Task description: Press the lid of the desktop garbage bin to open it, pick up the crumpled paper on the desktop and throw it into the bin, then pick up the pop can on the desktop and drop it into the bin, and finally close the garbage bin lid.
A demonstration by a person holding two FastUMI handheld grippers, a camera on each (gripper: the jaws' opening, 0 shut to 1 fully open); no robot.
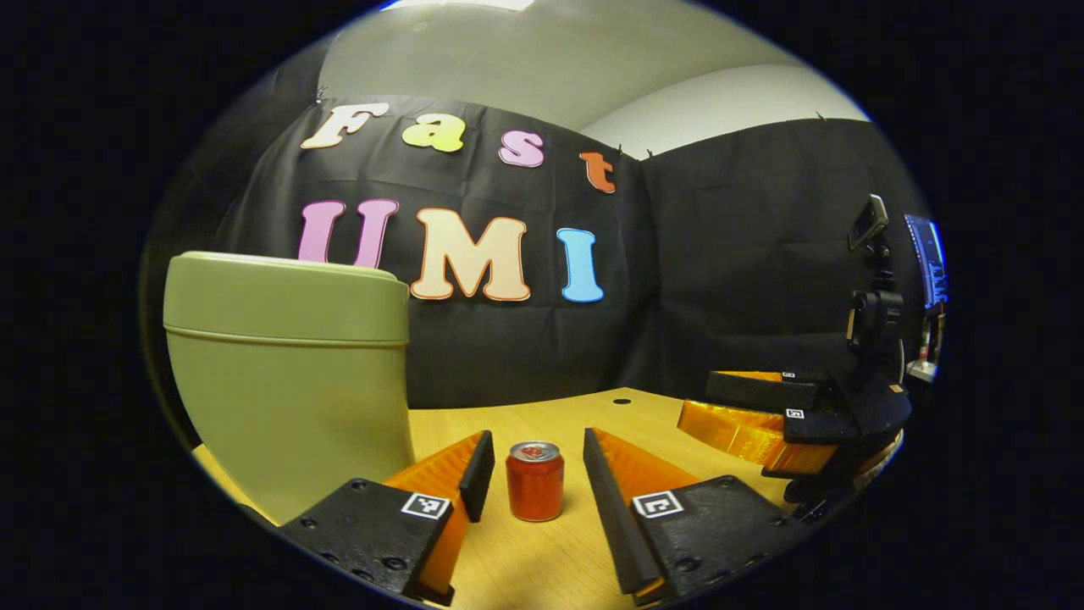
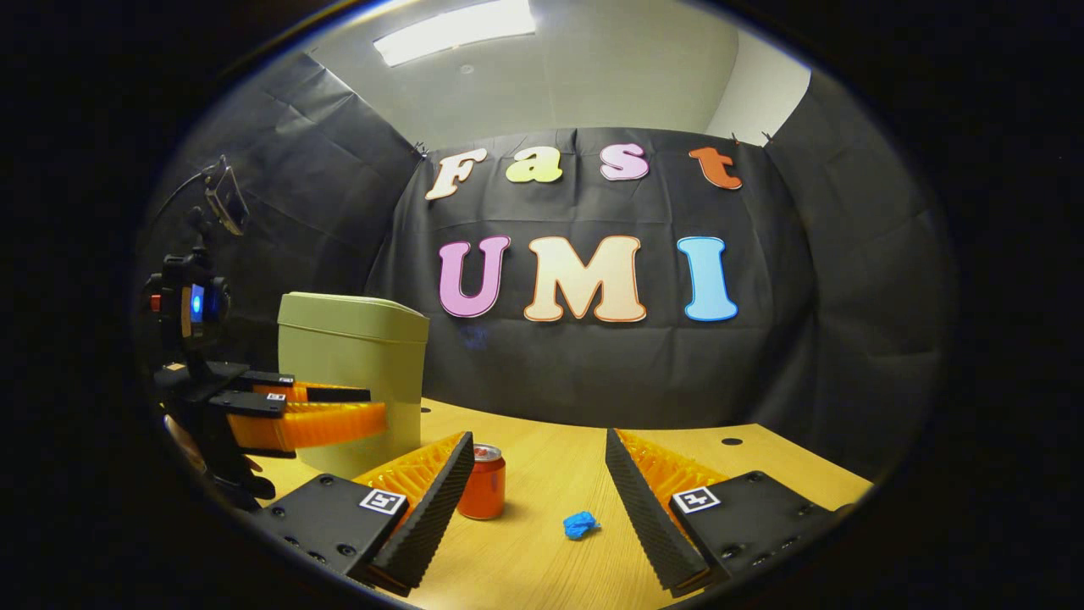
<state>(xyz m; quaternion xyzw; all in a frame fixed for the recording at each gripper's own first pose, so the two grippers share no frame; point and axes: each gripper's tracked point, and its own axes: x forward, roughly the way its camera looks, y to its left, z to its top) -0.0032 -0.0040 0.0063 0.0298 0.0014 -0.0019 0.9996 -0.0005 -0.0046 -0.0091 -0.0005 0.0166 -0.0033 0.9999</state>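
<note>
1. The pale green plastic desktop bin (image 2: 356, 381) stands upright at the left of the light wooden surface (image 2: 542, 542), its lid down and flush; judged from that, the opening press has not yet been made.
2. The small crumpled ball of blue paper (image 2: 581, 524) lies loose on the surface in the right gripper view, apart from the bin and a little to the right of the can; it sits between the spread fingers of the right gripper (image 2: 539, 445) but ahead of them — a likely line-up for a later pick.
3. The red aluminium pop can (image 1: 534, 480) stands upright near the bin's foot; in the left gripper view it sits between the fingers, neither touching it.
4. The left gripper (image 1: 531, 445) has its jaws wide apart and holds nothing; it hovers low over the surface, just beside the bin wall.
5. The right gripper's jaws are likewise spread wide with nothing in them.
6. Both empty tools suit the start: a free finger is what a lid press calls for.
</note>
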